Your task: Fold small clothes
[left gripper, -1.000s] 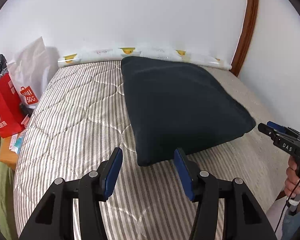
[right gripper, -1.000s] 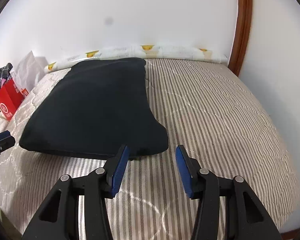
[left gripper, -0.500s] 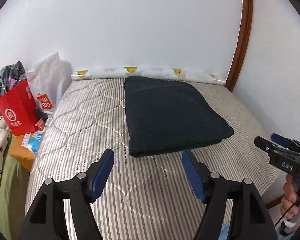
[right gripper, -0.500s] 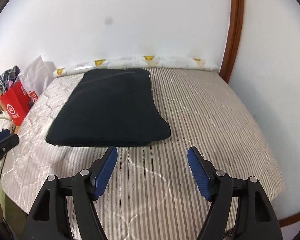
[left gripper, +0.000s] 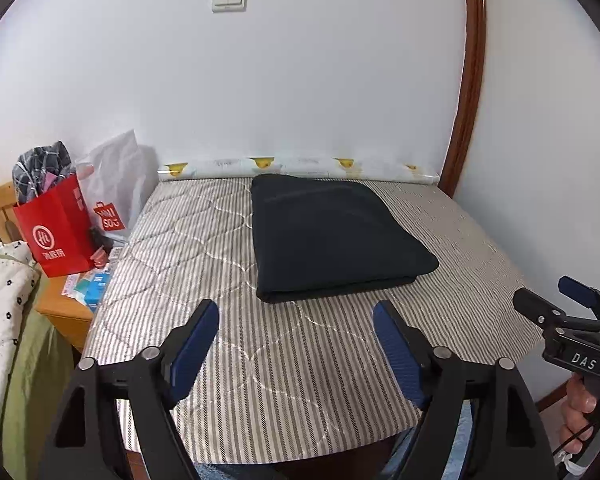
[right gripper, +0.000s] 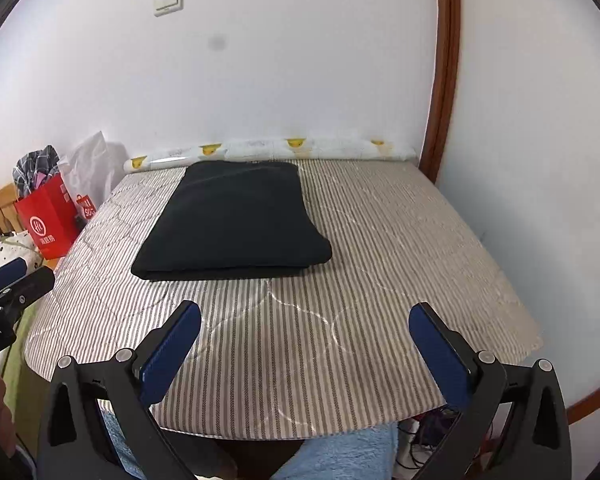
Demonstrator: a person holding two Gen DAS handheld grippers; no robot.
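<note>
A dark folded garment (left gripper: 332, 236) lies flat as a neat rectangle on the striped quilted pad (left gripper: 284, 360); it also shows in the right wrist view (right gripper: 236, 220). My left gripper (left gripper: 296, 316) is open and empty, held back above the pad's near edge, well short of the garment. My right gripper (right gripper: 304, 320) is open wide and empty, also back over the near edge. The right gripper shows at the right of the left wrist view (left gripper: 556, 300). The left gripper shows at the left edge of the right wrist view (right gripper: 16, 280).
A red paper bag (left gripper: 58, 232) and a white plastic bag (left gripper: 112, 184) stand left of the pad on a wooden stand (left gripper: 66, 308). A rolled duck-print sheet (left gripper: 300, 166) lies along the back wall. A brown door frame (left gripper: 466, 80) rises at the right.
Both grippers have pulled back and up from the garment's near edge and their jaws have opened wider. The garment stays folded on the pad.
</note>
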